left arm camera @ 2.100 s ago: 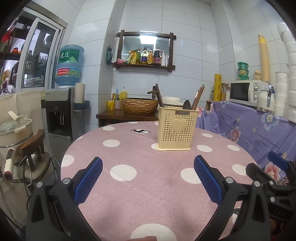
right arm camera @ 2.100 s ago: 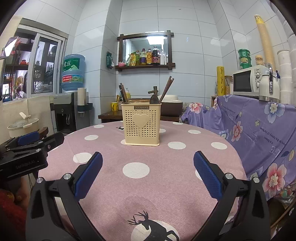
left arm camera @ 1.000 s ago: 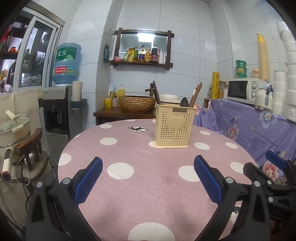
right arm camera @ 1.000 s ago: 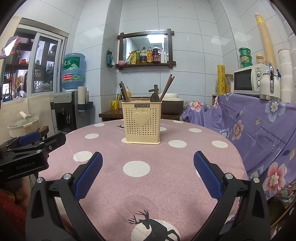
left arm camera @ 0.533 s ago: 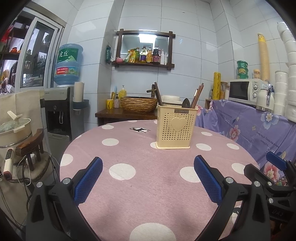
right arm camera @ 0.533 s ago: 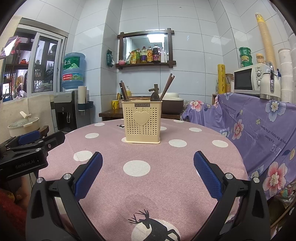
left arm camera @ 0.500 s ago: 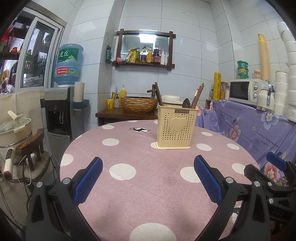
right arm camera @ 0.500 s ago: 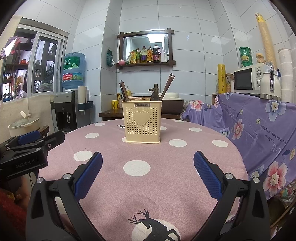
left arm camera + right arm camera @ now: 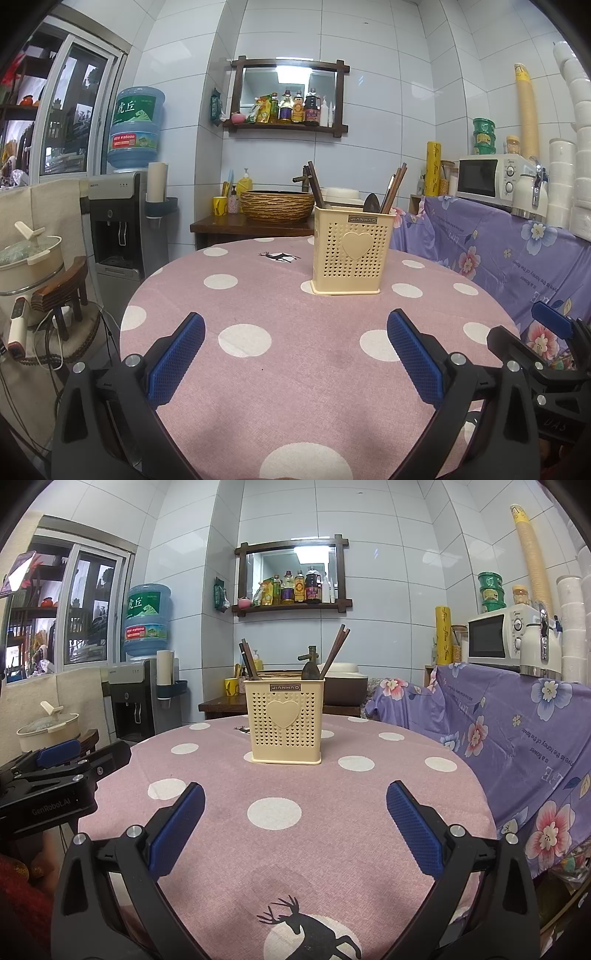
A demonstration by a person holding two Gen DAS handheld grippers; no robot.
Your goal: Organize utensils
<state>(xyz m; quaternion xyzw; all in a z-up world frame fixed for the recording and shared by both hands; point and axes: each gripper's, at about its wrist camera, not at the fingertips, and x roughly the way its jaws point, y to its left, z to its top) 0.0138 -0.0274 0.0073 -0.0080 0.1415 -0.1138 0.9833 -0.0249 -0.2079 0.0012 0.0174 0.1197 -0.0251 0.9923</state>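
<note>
The cream utensil holder (image 9: 286, 722) with the heart on its front stands upright on the far half of the round pink polka-dot table (image 9: 295, 849); inside it there's a pair of dark chopsticks (image 9: 334, 648) leaning right, a dark spoon (image 9: 309, 672) poking just above the rim, and another couple of dark sticks (image 9: 246, 657) leaning left — can't tell exactly what those are. Nothing else lies on the cloth near it, just the printed deer (image 9: 310, 930) at the near edge.

The right gripper (image 9: 295, 812) hangs low over the near side of the table, blue pads spread wide with nothing between them, well apart from the holder; the left gripper (image 9: 295, 343) is the same story — fingers wide apart, empty, pointed at the holder from a bit to the left. In the left wrist view the holder (image 9: 349, 251) sits right of centre.

Further out: a purple floral cloth (image 9: 517, 731) covers the counter on the right with a microwave (image 9: 495, 638) on top; a water dispenser (image 9: 142, 686) stands at the left; a wooden shelf of bottles (image 9: 295, 587) hangs on the tiled wall.
</note>
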